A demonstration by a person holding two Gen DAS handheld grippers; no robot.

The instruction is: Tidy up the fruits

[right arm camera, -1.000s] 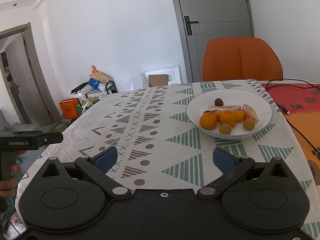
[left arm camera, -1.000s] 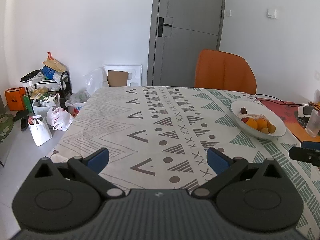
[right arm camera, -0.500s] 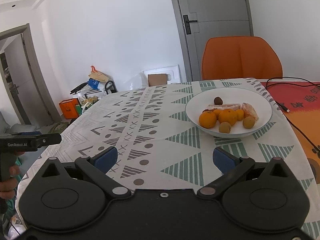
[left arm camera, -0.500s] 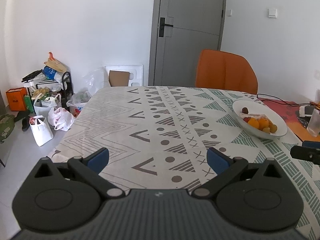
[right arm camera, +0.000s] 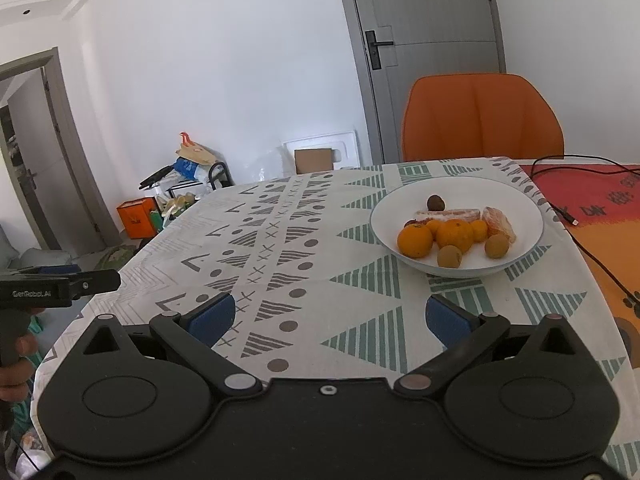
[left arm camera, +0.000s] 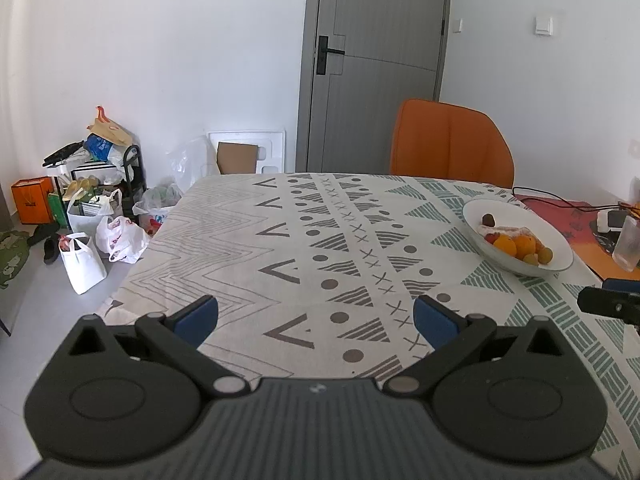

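A: White shallow ceramic bowl [right arm camera: 532,236] sits on the patterned cloth-covered table [right arm camera: 320,264], toward its far right side, in front of the orange padded chair [right arm camera: 480,116]. Contents: two round orange mandarins [right arm camera: 415,239] touching side by side at the front, two small tan-brown round fruits [right arm camera: 449,256] nearer the rim, one dark brown round fruit [right arm camera: 435,202] alone at the back, and peeled pinkish citrus segments [right arm camera: 448,214] behind the mandarins.

B: Gripper states?

A: Right gripper [right arm camera: 326,316]: blue-padded fingers [right arm camera: 210,316] spread wide, nothing between them, held above the tablecloth on the near side of the bowl, well apart from it. Left gripper [left arm camera: 316,316]: fingers likewise spread wide and empty, over the grey zigzag part of the cloth; bowl lies far off to its right in the left wrist view.

B: Anything else on the table?

A: Black cable [right arm camera: 576,168] trails across a red-orange mat [right arm camera: 600,204] just right of the bowl. Clear plastic bottle [left arm camera: 630,242] at the right edge of the left wrist view. Grey door [left arm camera: 376,64] behind the chair; white plastic bags [left arm camera: 84,262] on the floor left of the table.
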